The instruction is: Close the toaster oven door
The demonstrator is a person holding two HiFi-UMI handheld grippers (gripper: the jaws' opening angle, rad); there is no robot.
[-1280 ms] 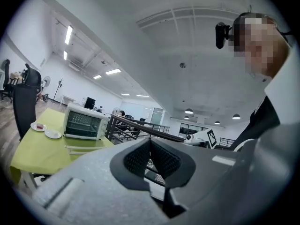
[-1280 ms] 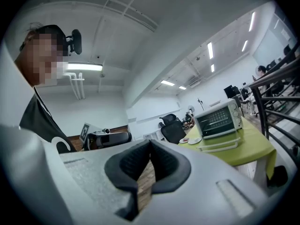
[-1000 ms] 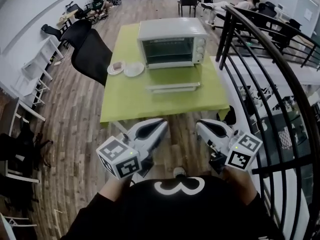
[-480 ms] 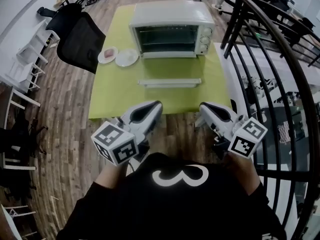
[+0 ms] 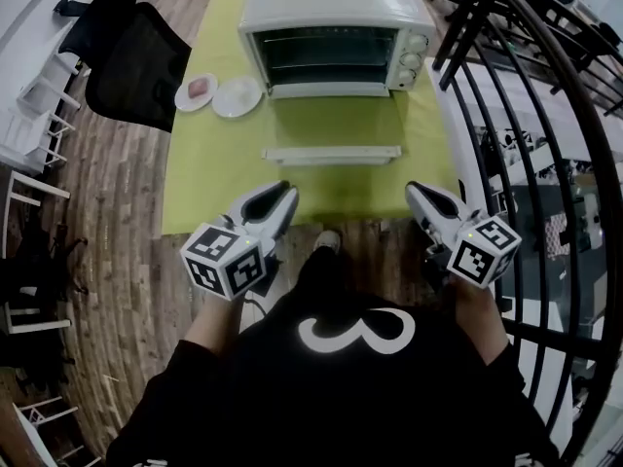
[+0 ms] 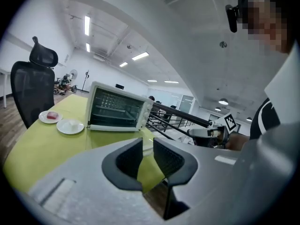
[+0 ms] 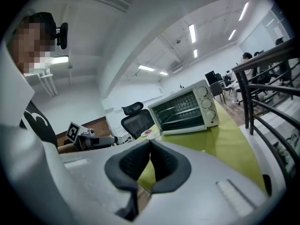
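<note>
"Toaster oven door (image 5: 331, 129), the glass pane with the white handle bar: where is it lying in the head view?"

"It is lying folded down flat on the lime-green surface (image 5: 204, 178), in front of the cream-white metal toaster oven (image 5: 336, 32), with its handle edge pointing toward the person. A round white plate with a pink morsel (image 5: 198, 90) and a second round white plate (image 5: 237, 96) are sitting just left of the oven. A black mesh office chair (image 5: 131, 61) is standing beside that corner. The left claw (image 5: 282, 193) and the right claw (image 5: 417, 193) are hanging by the surface's near edge, well apart from the door and from each other."

"What is the left gripper view showing?"

"The left claw (image 6: 148, 146) is opening. A narrow gap is showing between its dark pads, with only green surface behind it and nothing in between. The oven (image 6: 117, 112) is standing far ahead, its cavity showing, with both plates to its left."

"And the right gripper view?"

"The right claw (image 7: 150, 144) is sitting with its jaw tips meeting, gripping nothing. The oven (image 7: 185, 109) is standing ahead on the green surface with its racks showing, and a black metal railing (image 7: 267, 88) is running along the right."
</note>
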